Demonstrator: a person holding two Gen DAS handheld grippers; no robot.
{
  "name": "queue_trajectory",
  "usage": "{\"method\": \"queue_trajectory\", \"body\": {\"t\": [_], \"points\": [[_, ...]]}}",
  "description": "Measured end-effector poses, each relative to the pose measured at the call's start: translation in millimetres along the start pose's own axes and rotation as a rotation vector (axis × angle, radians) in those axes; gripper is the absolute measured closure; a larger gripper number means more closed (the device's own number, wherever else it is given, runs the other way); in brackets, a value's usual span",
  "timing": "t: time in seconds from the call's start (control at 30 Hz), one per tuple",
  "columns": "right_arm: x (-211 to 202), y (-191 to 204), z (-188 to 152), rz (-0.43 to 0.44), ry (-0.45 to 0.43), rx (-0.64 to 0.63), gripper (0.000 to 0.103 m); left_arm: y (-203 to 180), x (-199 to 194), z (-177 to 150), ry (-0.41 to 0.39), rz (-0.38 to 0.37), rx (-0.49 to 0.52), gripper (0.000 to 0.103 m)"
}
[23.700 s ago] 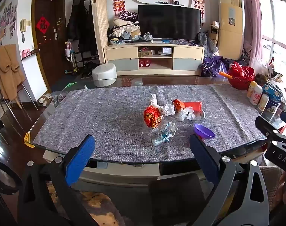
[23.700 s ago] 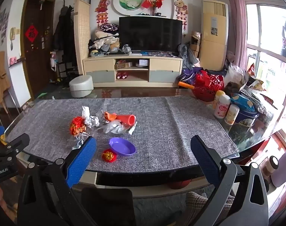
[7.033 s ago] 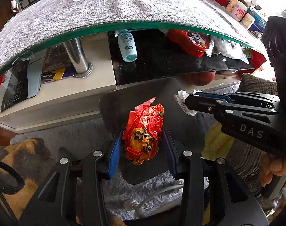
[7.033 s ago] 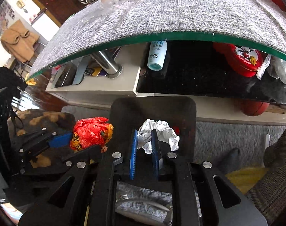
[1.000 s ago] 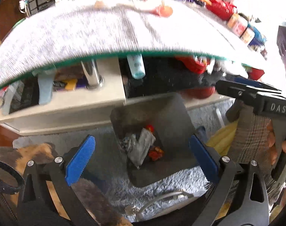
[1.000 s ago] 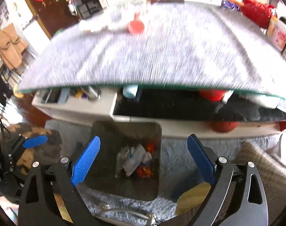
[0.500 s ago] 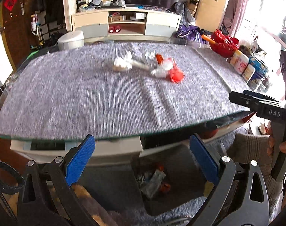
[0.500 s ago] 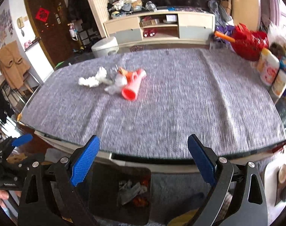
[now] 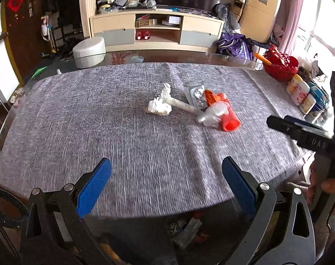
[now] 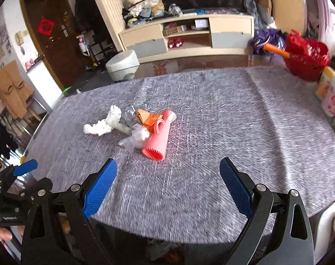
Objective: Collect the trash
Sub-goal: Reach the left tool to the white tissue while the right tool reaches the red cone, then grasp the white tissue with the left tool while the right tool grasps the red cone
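Observation:
A small heap of trash lies mid-table on the grey cloth (image 9: 101, 132): a white crumpled tissue (image 9: 159, 106) (image 10: 101, 127), a clear plastic wrapper (image 9: 211, 114) (image 10: 135, 138), an orange foil wrapper (image 9: 212, 97) (image 10: 148, 117) and a red-pink ribbed cup on its side (image 9: 230, 121) (image 10: 157, 140). My left gripper (image 9: 166, 190) is open and empty above the near table edge. My right gripper (image 10: 167, 187) is open and empty too; it shows in the left wrist view (image 9: 299, 132) at the right. A dark bin with trash (image 9: 185, 231) sits below the table edge.
Bottles and tins (image 9: 304, 95) and a red basket (image 10: 306, 59) stand at the table's right end. A TV cabinet (image 9: 156, 33) and a white round appliance (image 9: 89, 52) are beyond the table. A hand holds the left gripper (image 10: 12, 209).
Both grippers have risen from the bin below the table edge and moved forward over the table. The trash heap now looks nearer. Both stay open and empty.

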State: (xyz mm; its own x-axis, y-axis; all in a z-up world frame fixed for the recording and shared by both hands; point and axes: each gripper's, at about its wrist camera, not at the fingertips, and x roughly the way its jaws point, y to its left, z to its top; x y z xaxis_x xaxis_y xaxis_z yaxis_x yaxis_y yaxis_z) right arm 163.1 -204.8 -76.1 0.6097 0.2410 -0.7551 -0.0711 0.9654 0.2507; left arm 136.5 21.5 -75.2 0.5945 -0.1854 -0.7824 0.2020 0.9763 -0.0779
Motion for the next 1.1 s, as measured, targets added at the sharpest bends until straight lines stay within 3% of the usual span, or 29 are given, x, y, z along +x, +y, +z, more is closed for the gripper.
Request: {"method": "queue_trajectory", "body": {"t": [0.1, 0.17, 0.27, 0.37, 0.5, 0.57, 0.63, 0.87, 0.97, 1.03, 1.1], "points": [[13.7, 6.8, 3.1, -0.026, -0.002, -0.043, 0.022, 5.2, 14.2, 10.6, 0.015, 0.026, 0.012, 0.008], [26.8, 7.3, 5.5, 0.012, 0.019, -0.026, 0.038, 9.5, 23.1, 15.7, 0.030, 0.028, 0.007, 0.008], [46.7, 6.6, 8.4, 0.047, 0.052, 0.000, 0.052, 16.8, 37.3, 22.9, 0.052, 0.011, -0.011, 0.008], [58.5, 7.3, 9.8, 0.048, 0.065, 0.008, 0.059, 19.0, 50.9, 29.3, 0.067, -0.002, -0.015, 0.009], [66.9, 9.9, 9.6, 0.062, 0.088, 0.009, 0.059, 18.3, 66.9, 36.3, 0.078, -0.013, -0.007, 0.014], [71.3, 14.2, 10.0, -0.006, 0.107, -0.028, 0.059, 17.1, 75.9, 40.5, 0.084, -0.020, -0.005, 0.019], [75.5, 11.0, 9.5, -0.066, 0.117, -0.039, 0.059, 17.0, 84.9, 44.8, 0.088, -0.029, -0.006, 0.029], [81.0, -13.5, 10.0, -0.043, 0.112, 0.003, 0.061, 24.1, 112.2, 60.5, 0.095, -0.053, -0.006, 0.045], [82.2, -14.0, 10.5, -0.038, 0.104, -0.006, 0.063, 25.1, 122.7, 63.8, 0.109, -0.062, -0.004, 0.062], [82.4, -15.9, 10.6, -0.030, 0.100, -0.004, 0.064, 25.9, 127.2, 63.9, 0.119, -0.072, -0.008, 0.081], [84.9, -16.7, 13.2, -0.022, 0.099, 0.000, 0.064, 24.7, 128.0, 63.4, 0.121, -0.073, -0.006, 0.090]]}}
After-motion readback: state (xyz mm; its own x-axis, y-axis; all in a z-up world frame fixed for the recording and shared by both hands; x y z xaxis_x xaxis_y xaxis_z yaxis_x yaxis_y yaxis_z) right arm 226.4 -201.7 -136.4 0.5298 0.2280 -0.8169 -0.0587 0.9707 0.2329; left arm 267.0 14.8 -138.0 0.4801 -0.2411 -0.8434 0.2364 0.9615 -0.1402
